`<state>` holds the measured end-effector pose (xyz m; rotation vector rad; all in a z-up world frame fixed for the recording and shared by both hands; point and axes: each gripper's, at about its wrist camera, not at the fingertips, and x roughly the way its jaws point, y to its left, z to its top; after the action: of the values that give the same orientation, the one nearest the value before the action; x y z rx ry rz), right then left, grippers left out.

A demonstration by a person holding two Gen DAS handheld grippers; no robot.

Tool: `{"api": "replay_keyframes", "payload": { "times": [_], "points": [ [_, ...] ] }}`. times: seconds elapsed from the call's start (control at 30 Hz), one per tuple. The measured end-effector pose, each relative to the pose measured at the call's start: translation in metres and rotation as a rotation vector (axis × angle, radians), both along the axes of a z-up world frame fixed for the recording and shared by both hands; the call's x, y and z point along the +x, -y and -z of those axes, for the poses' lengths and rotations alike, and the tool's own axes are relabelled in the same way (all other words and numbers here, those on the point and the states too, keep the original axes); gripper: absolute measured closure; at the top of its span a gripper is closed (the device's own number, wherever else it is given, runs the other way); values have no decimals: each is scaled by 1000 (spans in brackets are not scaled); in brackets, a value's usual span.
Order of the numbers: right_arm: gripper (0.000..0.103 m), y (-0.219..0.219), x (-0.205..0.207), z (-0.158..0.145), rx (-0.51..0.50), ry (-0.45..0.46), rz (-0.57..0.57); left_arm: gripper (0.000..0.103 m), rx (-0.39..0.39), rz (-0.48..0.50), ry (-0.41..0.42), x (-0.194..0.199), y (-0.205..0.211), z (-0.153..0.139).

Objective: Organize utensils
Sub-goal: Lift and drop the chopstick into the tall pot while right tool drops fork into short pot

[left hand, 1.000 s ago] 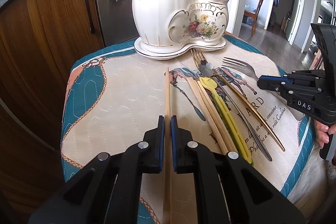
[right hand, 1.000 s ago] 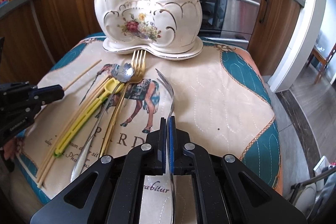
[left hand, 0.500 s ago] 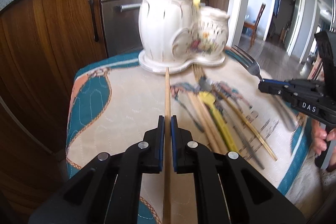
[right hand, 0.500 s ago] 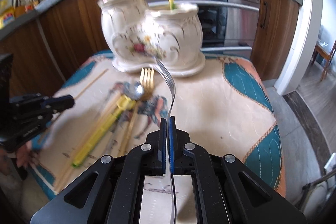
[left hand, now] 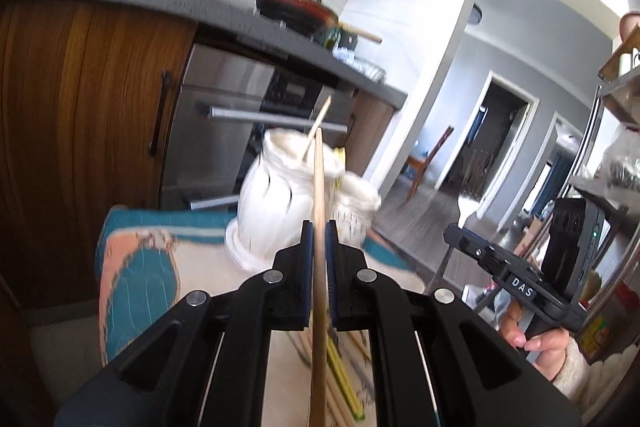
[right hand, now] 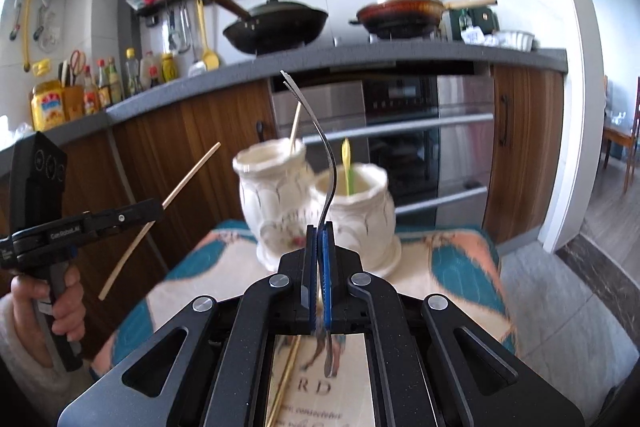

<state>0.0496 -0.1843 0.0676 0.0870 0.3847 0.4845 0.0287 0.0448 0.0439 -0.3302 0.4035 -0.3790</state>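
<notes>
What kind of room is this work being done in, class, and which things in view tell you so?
Almost certainly a home kitchen: a black wok and a red pan sit on the grey counter, a built-in oven is set beneath, and sauce bottles line the counter.

a small table carries everything here, covered by a quilted cloth (right hand: 460,259) in cream with teal and salmon patches, a horse print and lettering partly visible near the camera. on the cloth, toward its far edge, sits a white ceramic holder (right hand: 316,211) made of two joined pots on a shared saucer-like base; it looks blurred in both views. nearer, a loose bundle of utensils (left hand: 344,375) lies flat on the cloth: wooden chopsticks and a yellow-green piece, and a gold-coloured handle (right hand: 285,383) lies across the lettering.
</notes>
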Motion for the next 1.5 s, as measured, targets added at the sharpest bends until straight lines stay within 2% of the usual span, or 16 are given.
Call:
{"api": "replay_keyframes", "payload": {
  "times": [0.13, 0.37, 0.47, 0.6, 0.8, 1.0, 1.23, 1.3, 1.5],
  "points": [
    [100, -2, 23, -26, 35, 58, 27, 97, 0, -19, 73, 24, 1, -30],
    [100, -8, 71, -41, 83, 112, 80, 97, 22, -78, 181, 69, 12, -61],
    [100, -1, 93, -38, 146, 104, 108, 97, 15, -121, 227, 94, 17, -66],
    [100, 9, 116, -24, 245, 61, 122, 97, 47, -176, 265, 127, 29, -63],
    [100, 7, 129, -5, 258, 43, 120, 97, 106, -204, 275, 155, 46, -52],
    [100, 1, 130, 3, 219, 35, 112, 97, 144, -239, 255, 156, 46, -35],
    [99, -5, 126, 8, 185, 18, 99, 97, 249, -244, 285, 113, 52, -28],
    [99, -7, 124, 10, 176, 10, 97, 97, 269, -244, 261, 104, 53, -23],
    [99, -11, 119, 17, 133, -2, 98, 97, 228, -213, 160, 101, 46, -10]
  ]
}}
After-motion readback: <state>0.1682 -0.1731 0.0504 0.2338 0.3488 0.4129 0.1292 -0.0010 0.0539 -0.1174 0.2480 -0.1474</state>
